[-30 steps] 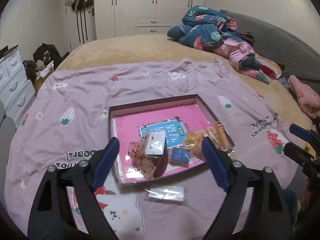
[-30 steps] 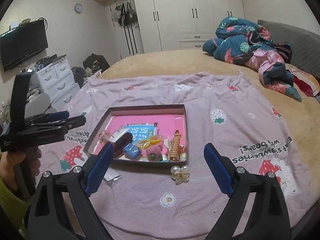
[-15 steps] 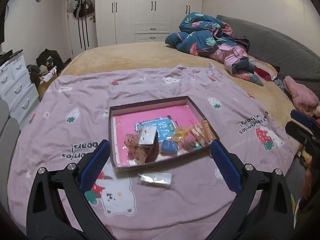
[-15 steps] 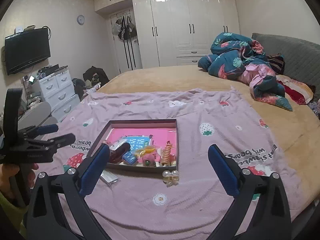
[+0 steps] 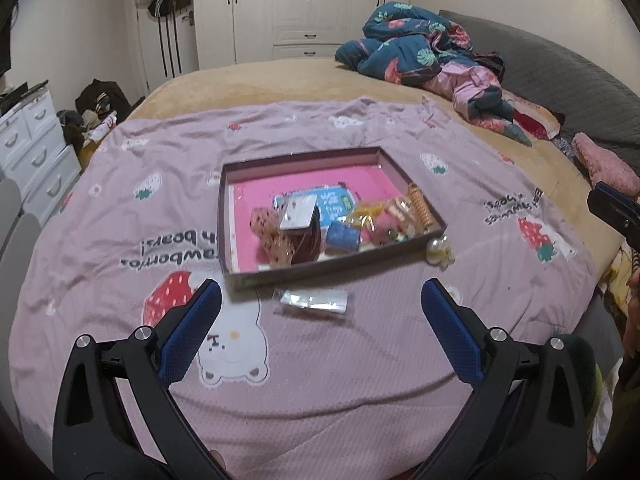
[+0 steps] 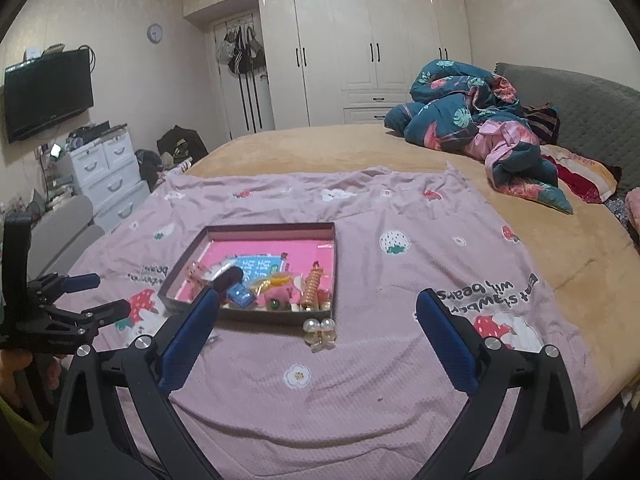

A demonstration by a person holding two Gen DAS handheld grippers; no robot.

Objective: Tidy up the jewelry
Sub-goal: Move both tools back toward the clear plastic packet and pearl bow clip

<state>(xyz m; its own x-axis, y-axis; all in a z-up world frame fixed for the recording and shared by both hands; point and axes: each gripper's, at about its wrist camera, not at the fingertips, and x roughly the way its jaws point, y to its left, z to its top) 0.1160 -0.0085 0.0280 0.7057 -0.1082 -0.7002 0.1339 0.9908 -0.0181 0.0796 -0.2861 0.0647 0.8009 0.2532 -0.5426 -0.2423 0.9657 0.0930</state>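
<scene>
1. Now the shallow box (image 5: 230,216) with the pink floor sits on the lilac blanket (image 5: 120,208) near the foot edge of the bed, holding most of the jewelry: a gold spiral hair tie (image 5: 420,208), a small blue box (image 5: 342,236), a blue card (image 5: 332,202) and a red-dotted pouch (image 5: 266,226).
2. Two pieces lie outside it: a clear packet (image 5: 314,300) on the blanket just before the box's near wall, and a pearl clip (image 6: 320,330) just beside its near right corner.
3. Since a second ago both tongs have pulled back from the box towards the foot edge and spread to their widest.
4. Left tongs (image 5: 320,312) stand wide apart with nothing between them, hovering above the packet.
5. Right tongs (image 6: 318,326) are likewise spread and empty, framing the pearl clip.
6. Judging by this, the withdrawal is a reset: each pair seems lined up on one stray piece, so the likely next step is picking those up and putting them in the box.
</scene>
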